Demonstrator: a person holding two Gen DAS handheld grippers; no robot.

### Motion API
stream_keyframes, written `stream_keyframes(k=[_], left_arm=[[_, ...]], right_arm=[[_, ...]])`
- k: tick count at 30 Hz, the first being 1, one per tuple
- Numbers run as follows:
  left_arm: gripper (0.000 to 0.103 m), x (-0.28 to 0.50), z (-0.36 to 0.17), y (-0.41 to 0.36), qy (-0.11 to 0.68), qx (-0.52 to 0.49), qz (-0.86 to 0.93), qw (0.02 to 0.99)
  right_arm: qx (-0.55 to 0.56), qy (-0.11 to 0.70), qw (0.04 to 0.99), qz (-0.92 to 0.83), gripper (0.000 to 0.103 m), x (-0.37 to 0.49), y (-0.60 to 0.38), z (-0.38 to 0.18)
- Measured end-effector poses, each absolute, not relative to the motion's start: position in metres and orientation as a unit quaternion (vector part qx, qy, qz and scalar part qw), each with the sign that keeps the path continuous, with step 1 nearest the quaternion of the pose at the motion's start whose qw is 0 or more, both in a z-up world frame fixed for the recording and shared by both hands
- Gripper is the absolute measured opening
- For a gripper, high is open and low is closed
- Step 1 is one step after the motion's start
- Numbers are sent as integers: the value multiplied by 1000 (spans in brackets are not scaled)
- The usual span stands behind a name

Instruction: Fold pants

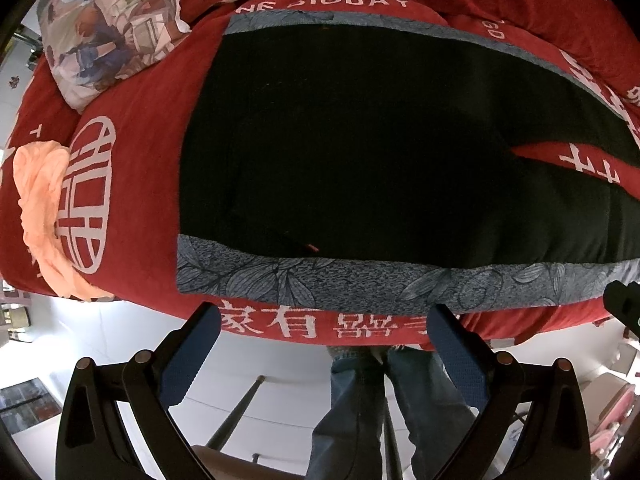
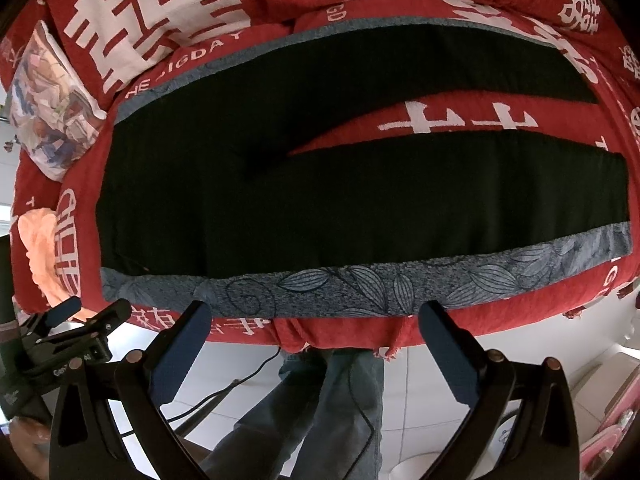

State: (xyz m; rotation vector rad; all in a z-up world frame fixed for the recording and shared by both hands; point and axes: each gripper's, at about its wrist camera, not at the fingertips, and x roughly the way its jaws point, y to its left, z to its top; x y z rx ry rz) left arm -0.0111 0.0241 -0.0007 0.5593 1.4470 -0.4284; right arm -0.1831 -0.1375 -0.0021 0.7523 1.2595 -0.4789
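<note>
Black pants [image 1: 380, 152] [image 2: 320, 200] with a grey leaf-print side stripe [image 1: 360, 280] [image 2: 360, 284] lie spread flat on a red bed cover [image 1: 132, 200] [image 2: 360, 336]. The waist points left and the two legs run to the right, parted by a red wedge. My left gripper [image 1: 324, 316] hovers open over the bed's near edge, just short of the stripe near the waist. My right gripper [image 2: 316, 312] is open too, its fingertips at the stripe's near edge farther along the leg. The left gripper [image 2: 80, 320] also shows at the lower left of the right wrist view.
A peach cloth [image 1: 40, 208] [image 2: 38, 248] lies bunched at the bed's left edge. A printed pillow [image 1: 108, 28] [image 2: 48, 104] sits at the back left. The person's jeans-clad legs [image 1: 380, 408] [image 2: 312, 408] stand on the white tiled floor beside a black cable [image 2: 240, 380].
</note>
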Motion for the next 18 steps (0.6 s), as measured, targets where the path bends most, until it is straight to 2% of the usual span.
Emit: stream_keyframes(k=[18], left_arm=[[103, -4, -8, 33, 654, 244, -190, 691]], right_arm=[[331, 582, 708, -223, 103, -181, -137, -9]])
